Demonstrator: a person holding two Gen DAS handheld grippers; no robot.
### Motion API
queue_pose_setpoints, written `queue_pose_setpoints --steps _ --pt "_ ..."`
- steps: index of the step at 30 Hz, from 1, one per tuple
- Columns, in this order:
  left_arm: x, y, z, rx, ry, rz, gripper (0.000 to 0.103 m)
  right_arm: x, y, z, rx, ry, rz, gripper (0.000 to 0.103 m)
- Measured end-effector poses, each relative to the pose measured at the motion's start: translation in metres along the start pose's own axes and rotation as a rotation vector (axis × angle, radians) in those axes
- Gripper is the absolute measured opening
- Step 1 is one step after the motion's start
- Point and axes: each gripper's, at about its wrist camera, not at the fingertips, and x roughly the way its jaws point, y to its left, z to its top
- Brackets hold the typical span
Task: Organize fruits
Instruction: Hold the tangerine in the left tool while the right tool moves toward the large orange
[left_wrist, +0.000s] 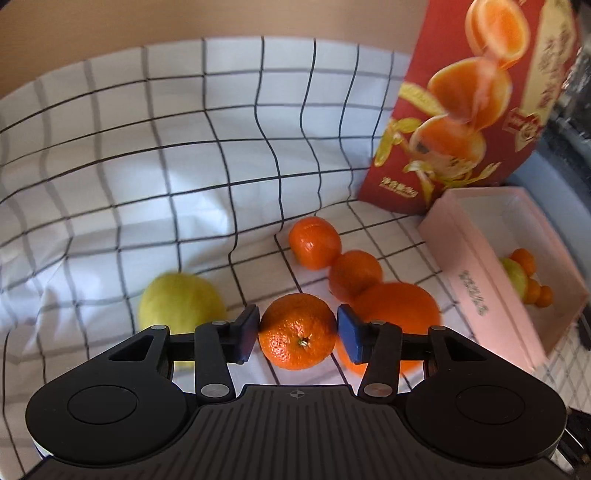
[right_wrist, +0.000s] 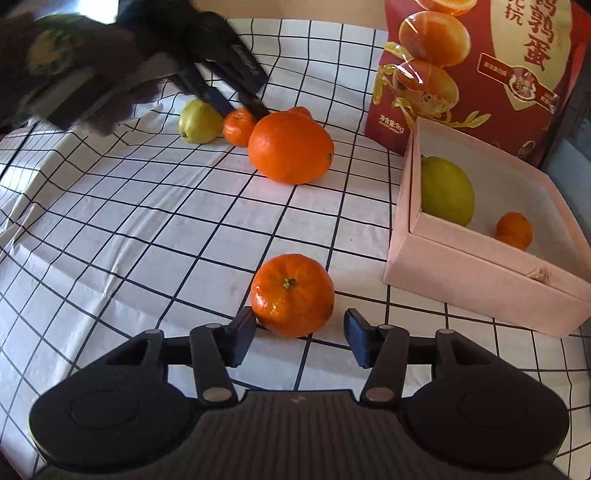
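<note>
Fruits everywhere on the checked cloth (right_wrist: 147, 229), and both grippers are on mandarins! The left gripper (left_wrist: 298, 332) has a small mandarin (left_wrist: 298, 331) between its pads, both pads touching the skin, so that reads as a pinch. It sits well left of the pink box (right_wrist: 480, 273), with a green fruit (left_wrist: 181, 299) on its far side from the box and a big orange (left_wrist: 399, 314) on the box side.

The right gripper (right_wrist: 300, 336) has its fingers spread. A second mandarin (right_wrist: 292, 295) sits just ahead of them, nearer the box; the left pad touches it, the right pad stands clear. Nothing held there yet.

Risks now. That pinch on the left is across a round, smooth skin, so a quick lift could let the fruit roll out and knock the big orange beside it. On the right, closing off-centre could shove the mandarin away across the cloth, and the cloth is wrinkled, so it may roll oddly.

Into the box: one large green fruit (right_wrist: 447, 190) against the far-left wall, a few small orange fruits (right_wrist: 514, 229) beside it, plenty of bare floor left. A red carton (right_wrist: 480, 74) stands behind the box.
</note>
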Motion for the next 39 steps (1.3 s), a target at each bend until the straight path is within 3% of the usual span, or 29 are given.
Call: queue_pose_setpoints --steps 6,10,13,21,24,30,34,39 --pt "-0.047 0.000 -0.053 -0.064 -0.050 -0.019 0.052 0.000 -0.003 -0.002 0.031 -0.005 -0.009 0.063" --pt "-0.064 -0.007 -0.099 -0.101 -0.027 -0.058 0.052 0.001 -0.009 -0.006 0.077 -0.004 0.004 0.070" --pt "-0.069 -0.014 -0.126 -0.102 -0.008 -0.036 0.052 0.000 -0.009 -0.007 0.077 -0.004 0.000 0.073" --pt "-0.078 -0.022 -0.156 -0.116 -0.021 -0.005 0.052 0.000 -0.009 -0.011 0.098 -0.002 -0.009 0.089" --pt "-0.080 -0.026 -0.160 -0.118 -0.022 -0.018 0.052 0.004 -0.008 -0.011 0.120 0.020 -0.022 0.103" --pt "-0.083 -0.032 -0.167 -0.114 -0.026 -0.040 0.052 0.006 -0.007 -0.009 0.118 0.038 -0.026 0.103" --pt "-0.084 -0.034 -0.170 -0.118 -0.034 -0.032 0.052 0.005 -0.006 -0.003 0.084 0.043 0.012 0.091" --pt "-0.083 -0.042 -0.170 -0.086 -0.044 -0.001 0.053 -0.006 0.001 0.000 0.058 -0.008 0.002 0.088"
